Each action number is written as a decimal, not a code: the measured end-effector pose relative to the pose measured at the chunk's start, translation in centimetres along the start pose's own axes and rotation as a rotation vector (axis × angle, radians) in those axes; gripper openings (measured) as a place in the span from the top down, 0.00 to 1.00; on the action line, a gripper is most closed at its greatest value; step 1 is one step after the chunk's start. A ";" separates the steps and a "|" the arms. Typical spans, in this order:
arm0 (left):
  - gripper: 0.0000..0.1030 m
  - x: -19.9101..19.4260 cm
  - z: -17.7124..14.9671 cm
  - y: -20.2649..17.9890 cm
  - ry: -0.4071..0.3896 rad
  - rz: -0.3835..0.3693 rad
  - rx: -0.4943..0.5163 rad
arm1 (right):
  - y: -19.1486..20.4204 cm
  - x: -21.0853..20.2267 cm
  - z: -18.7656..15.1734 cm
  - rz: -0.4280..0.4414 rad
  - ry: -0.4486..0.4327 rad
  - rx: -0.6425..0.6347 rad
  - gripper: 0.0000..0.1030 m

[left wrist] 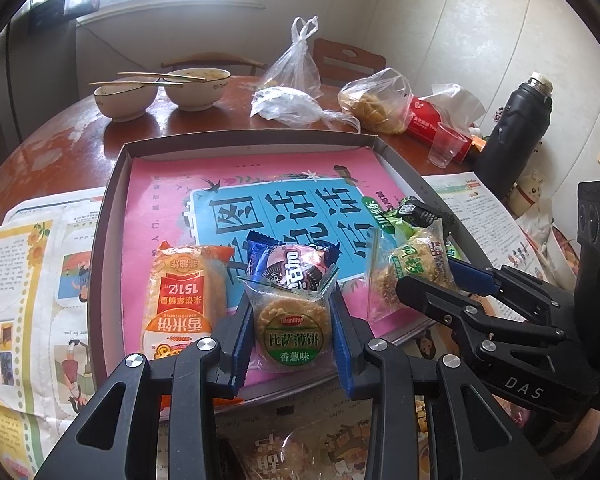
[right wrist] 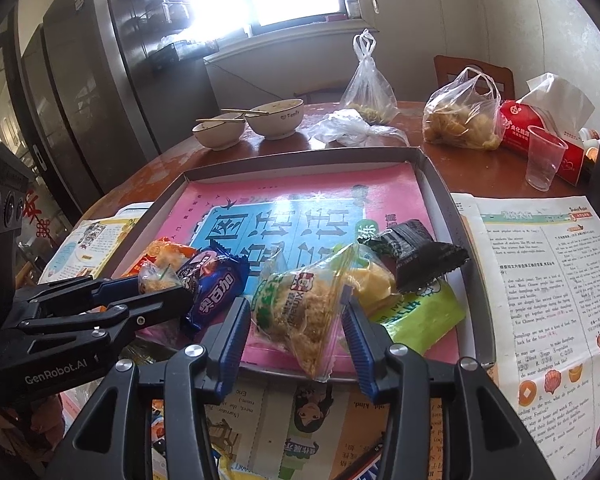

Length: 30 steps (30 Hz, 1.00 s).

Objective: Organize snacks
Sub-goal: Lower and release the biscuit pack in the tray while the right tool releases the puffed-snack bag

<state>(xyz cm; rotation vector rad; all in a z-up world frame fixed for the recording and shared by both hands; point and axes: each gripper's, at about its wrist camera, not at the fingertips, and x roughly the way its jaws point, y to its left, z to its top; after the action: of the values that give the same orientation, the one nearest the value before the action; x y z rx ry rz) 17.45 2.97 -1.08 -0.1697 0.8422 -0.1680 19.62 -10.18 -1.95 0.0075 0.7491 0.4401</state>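
Note:
A shallow grey tray [left wrist: 112, 184] lined with a pink and blue book cover holds the snacks. My left gripper [left wrist: 294, 330] is shut on a clear-wrapped round cracker with a green label [left wrist: 294, 326] over the tray's near edge. My right gripper [right wrist: 298, 320] is shut on a clear packet of crumbly rice cake [right wrist: 304, 304]; it also shows in the left wrist view [left wrist: 416, 268]. In the tray lie an orange rice-cracker pack [left wrist: 184, 300], a blue cookie pack [left wrist: 296, 266], a black packet [right wrist: 416, 256] and a green packet [right wrist: 420, 312].
Newspaper sheets [right wrist: 540, 280] cover the round wooden table around the tray. Behind it stand two bowls with chopsticks [left wrist: 160, 92], plastic bags of food [left wrist: 376, 100], a clear cup [left wrist: 446, 144], a red tissue pack [right wrist: 540, 136] and a black thermos [left wrist: 516, 128].

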 end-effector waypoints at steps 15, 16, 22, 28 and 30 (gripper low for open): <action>0.64 -0.1 0.0 1.6 0.004 0.035 -0.043 | 0.0 -1.0 -0.2 0.005 -0.018 0.007 0.53; 0.63 0.0 0.1 1.6 0.004 0.033 -0.044 | 0.0 -1.1 -0.2 0.004 -0.020 0.008 0.53; 0.56 -0.5 0.2 1.8 -0.009 0.001 -0.071 | -0.3 -1.4 -0.2 -0.006 -0.023 0.005 0.53; 0.56 -0.8 0.2 1.8 -0.011 0.007 -0.079 | 0.0 -1.4 -0.4 -0.006 -0.012 -0.014 0.53; 0.56 -0.9 0.2 1.8 -0.013 0.011 -0.074 | 0.0 -1.4 -0.5 -0.019 -0.012 -0.021 0.53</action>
<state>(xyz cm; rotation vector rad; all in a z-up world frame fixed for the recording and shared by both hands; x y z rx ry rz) 17.15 4.90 -0.67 -0.2354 0.8372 -0.1248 18.41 -10.78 -1.36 -0.0161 0.7324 0.4297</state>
